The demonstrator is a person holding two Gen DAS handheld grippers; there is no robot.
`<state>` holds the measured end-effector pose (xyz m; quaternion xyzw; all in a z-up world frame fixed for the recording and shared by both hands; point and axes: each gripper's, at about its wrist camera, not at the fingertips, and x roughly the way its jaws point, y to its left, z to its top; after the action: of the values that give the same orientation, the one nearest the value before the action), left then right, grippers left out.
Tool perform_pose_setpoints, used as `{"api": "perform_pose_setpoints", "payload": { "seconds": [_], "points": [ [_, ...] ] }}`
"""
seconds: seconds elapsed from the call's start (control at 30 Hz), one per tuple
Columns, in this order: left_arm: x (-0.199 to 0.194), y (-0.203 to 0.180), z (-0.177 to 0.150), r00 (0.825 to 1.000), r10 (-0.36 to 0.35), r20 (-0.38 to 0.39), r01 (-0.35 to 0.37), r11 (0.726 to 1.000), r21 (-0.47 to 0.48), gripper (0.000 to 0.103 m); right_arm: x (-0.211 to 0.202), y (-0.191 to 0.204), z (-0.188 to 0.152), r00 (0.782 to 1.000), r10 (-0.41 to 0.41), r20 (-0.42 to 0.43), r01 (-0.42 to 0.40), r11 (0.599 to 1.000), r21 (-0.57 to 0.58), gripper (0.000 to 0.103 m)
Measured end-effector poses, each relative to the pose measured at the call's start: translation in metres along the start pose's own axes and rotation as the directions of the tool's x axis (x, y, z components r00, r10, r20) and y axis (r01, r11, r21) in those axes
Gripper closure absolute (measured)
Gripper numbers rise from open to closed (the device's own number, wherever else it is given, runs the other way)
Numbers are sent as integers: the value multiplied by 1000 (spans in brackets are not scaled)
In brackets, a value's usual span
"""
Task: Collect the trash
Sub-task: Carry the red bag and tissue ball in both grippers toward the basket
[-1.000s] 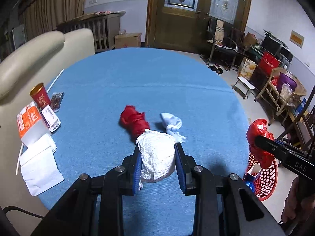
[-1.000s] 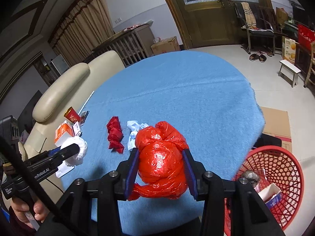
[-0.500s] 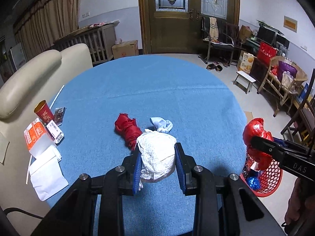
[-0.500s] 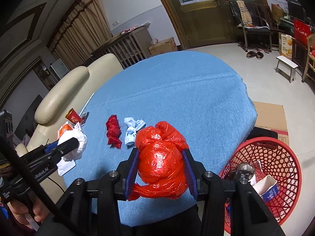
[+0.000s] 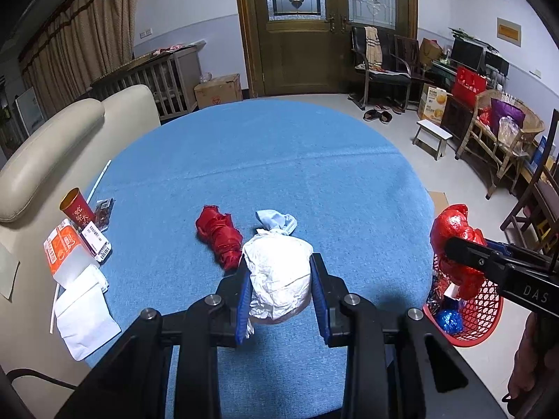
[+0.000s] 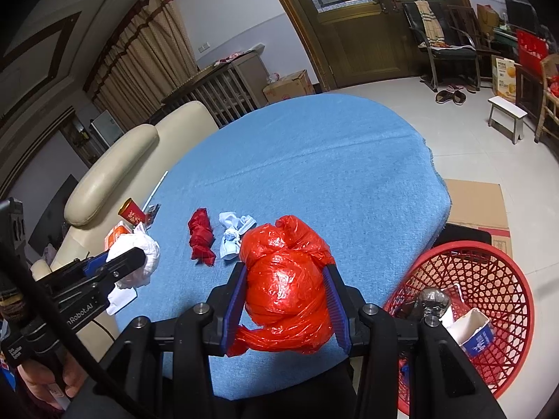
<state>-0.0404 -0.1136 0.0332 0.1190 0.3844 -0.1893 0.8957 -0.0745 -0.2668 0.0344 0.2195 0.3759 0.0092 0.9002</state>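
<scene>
My left gripper [image 5: 279,272] is shut on a crumpled white paper ball [image 5: 277,276], held above the blue table [image 5: 279,160]. My right gripper [image 6: 284,279] is shut on a red plastic bag bundle [image 6: 286,286], held above the table's near right edge, left of the red mesh basket [image 6: 489,276] on the floor. The basket holds a carton and other trash. A red cloth wad [image 5: 220,234] and a pale blue wad [image 5: 276,220] lie on the table. The red bundle [image 5: 450,230] and the basket [image 5: 478,317] also show in the left wrist view.
A red paper cup [image 5: 77,206], an orange-and-white carton [image 5: 64,255], a small packet [image 5: 96,241], white paper [image 5: 84,317] and a straw [image 5: 99,181] lie at the table's left edge. A cream sofa [image 5: 52,150] stands left. Flattened cardboard [image 6: 475,202] lies on the floor.
Both grippers have risen and drawn back from the table with their loads still held. The right gripper has shifted toward the basket, which shows more fully.
</scene>
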Motion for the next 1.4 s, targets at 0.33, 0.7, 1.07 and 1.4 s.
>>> {"api": "perform_pose_setpoints", "payload": {
  "seconds": [0.33,0.7,1.07,1.4],
  "points": [
    [1,-10,2,1000,5,4,-6,999,34,70,-4,-9,2,1000,-2,8,2,1000,20,57],
    [-2,-26,1,1000,4,11,-5,997,80,70,-11,-21,0,1000,-9,18,8,999,49,57],
    [-3,-44,2,1000,-4,8,3,992,126,70,-18,-35,-3,999,-22,27,20,997,79,57],
    [-4,-54,3,1000,-17,9,15,986,167,70,-25,-53,-8,999,-40,29,36,993,114,57]
  ]
}}
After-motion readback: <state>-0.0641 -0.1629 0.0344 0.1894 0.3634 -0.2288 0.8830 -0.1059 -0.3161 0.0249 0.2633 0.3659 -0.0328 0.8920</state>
